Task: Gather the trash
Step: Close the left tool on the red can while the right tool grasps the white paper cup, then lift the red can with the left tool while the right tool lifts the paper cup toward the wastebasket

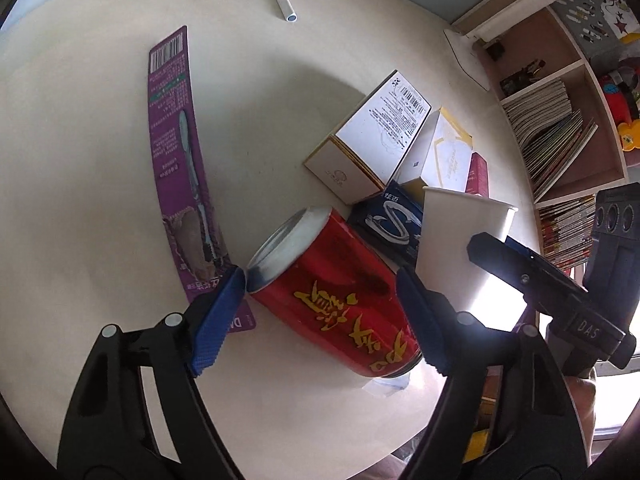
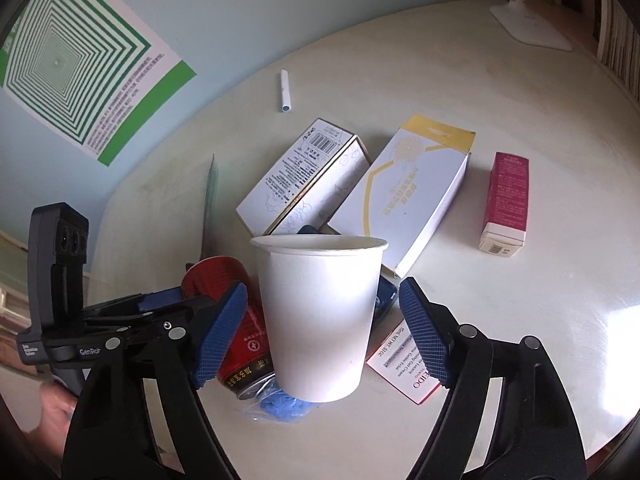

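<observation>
A red drink can point(image 1: 332, 292) lies on its side on the round pale table point(image 1: 80, 160). My left gripper point(image 1: 322, 280) is open around the can, its blue pads close on either side. A white paper cup point(image 2: 320, 312) stands upright just right of the can point(image 2: 240, 344). My right gripper point(image 2: 323, 289) straddles the cup, open, with a gap showing at each pad. Behind them lie a purple toothbrush card point(image 1: 180, 160), a white box point(image 2: 304, 176), a yellow-and-white box point(image 2: 412, 200) and a dark red box point(image 2: 506, 204). A crumpled blue wrapper point(image 2: 284, 404) sits under the cup.
A white tube point(image 2: 285, 92) lies alone toward the far edge. A blue packet point(image 1: 392, 216) is wedged behind the can. A white lamp base point(image 2: 532, 20) stands at the back right, beside a bookshelf point(image 1: 560, 120). A printed card point(image 2: 400, 364) lies near my right finger.
</observation>
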Demonstrator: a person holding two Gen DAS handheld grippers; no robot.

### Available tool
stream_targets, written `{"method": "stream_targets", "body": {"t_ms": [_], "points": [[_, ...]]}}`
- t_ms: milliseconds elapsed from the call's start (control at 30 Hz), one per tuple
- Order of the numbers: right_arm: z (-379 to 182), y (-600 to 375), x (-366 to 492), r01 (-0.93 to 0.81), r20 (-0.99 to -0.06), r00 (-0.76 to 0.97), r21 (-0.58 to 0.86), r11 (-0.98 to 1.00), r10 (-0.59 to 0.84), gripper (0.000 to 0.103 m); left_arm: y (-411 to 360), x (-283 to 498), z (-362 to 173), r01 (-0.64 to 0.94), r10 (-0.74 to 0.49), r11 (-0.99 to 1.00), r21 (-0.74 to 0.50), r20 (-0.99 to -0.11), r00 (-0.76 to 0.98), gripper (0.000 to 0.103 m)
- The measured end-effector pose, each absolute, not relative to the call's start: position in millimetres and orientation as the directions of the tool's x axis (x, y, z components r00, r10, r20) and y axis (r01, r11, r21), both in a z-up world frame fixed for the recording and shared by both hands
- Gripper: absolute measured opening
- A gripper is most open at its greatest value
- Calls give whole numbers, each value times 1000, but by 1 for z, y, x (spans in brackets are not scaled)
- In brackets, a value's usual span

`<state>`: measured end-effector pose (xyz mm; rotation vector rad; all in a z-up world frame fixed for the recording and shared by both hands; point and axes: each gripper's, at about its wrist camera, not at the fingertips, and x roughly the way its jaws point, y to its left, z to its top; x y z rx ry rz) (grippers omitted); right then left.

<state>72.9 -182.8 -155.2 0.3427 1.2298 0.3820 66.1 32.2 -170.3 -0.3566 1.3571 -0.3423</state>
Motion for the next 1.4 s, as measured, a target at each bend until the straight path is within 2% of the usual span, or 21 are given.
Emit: {"method": "stream_targets", "body": {"t_ms": [67,167,300,467,733,833,867,933,1000,1167,1400], "points": [[-161,-181,77,-98,-833,267,477,873,485,78,30,70,-174,12,-452,889,-457,-875,175,75],[-166,-178,82,-104,-826,237,501,859,511,64,30,71,-176,0,-469,879,-476,-866,173,74],[-167,-180,85,-97,-813,240,524,846,531,60,33,73,-179,-25,-495,863,-505,-853,166,74],[-160,-194,82,-62,-791,265,557,829,551,60,40,68,-182,-64,-536,830,-554,-825,181,67],[-148,-209,68,-40,-784,302,558,829,542,60,43,63,-171,-33,-554,821,-570,-809,199,60],[-145,-212,63,-35,-781,316,557,829,538,60,42,63,-166,-19,-559,818,-574,-804,201,52],[-145,-213,62,-33,-781,319,557,830,537,60,40,64,-166,-11,-561,819,-574,-805,195,46],[-146,-214,60,-27,-782,321,557,830,535,60,41,64,-170,-25,-550,826,-563,-814,185,52],[-146,-216,58,-24,-781,324,556,831,533,61,44,65,-175,-67,-534,830,-553,-825,186,70],[-145,-218,59,-30,-787,323,547,836,526,61,53,59,-178,-163,-522,818,-552,-831,193,92],[-157,-225,60,-12,-790,307,554,833,530,62,34,57,-190,-186,-537,813,-552,-834,128,94]]}}
